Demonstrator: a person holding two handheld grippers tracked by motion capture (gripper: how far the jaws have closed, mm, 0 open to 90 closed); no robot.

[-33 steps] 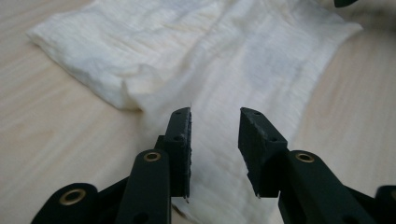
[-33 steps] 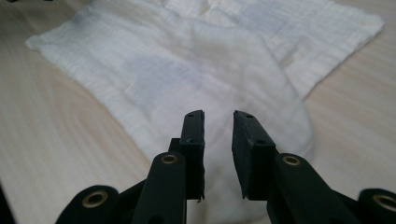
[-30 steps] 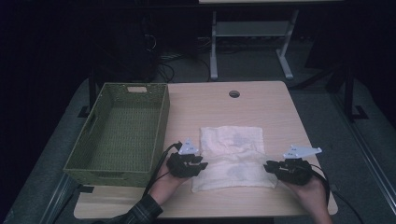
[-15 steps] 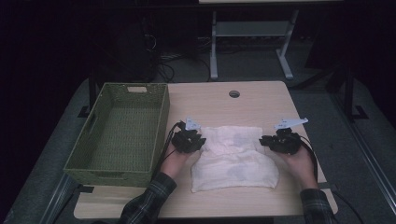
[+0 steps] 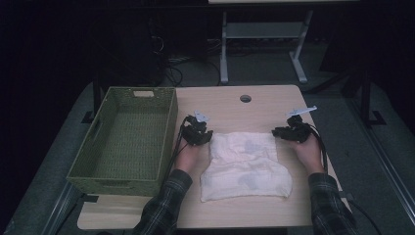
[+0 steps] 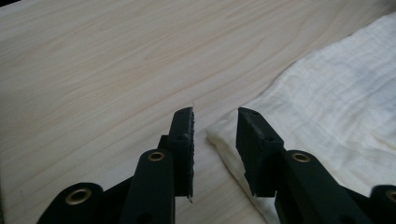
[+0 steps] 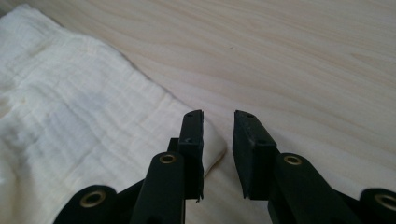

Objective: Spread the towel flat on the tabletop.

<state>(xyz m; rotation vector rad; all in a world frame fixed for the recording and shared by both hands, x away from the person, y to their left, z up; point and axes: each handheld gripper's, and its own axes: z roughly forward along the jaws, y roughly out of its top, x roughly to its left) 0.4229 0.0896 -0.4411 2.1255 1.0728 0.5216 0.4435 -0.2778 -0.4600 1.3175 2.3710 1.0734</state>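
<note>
A white crinkled cloth (image 5: 244, 164) lies flat on the wooden table (image 5: 235, 105), seen from the high view. My left gripper (image 5: 198, 132) sits at its far left corner, my right gripper (image 5: 288, 131) at its far right corner. In the left gripper view the left gripper (image 6: 215, 123) is open; its jaws have just been opening, and the corner of the cloth (image 6: 336, 102) lies in the gap without being pinched. In the right gripper view the right gripper (image 7: 218, 123) is also open, slightly wider than before, with the corner of the cloth (image 7: 79, 112) between its jaws.
A green woven basket (image 5: 127, 137) stands on the left part of the table, close to my left gripper. A round cable hole (image 5: 245, 98) is in the table's far middle. Bare wood lies beyond both cloth corners.
Both hands have moved away from the person, from the cloth's near corners up along its sides to its far corners. The cloth has not moved.
</note>
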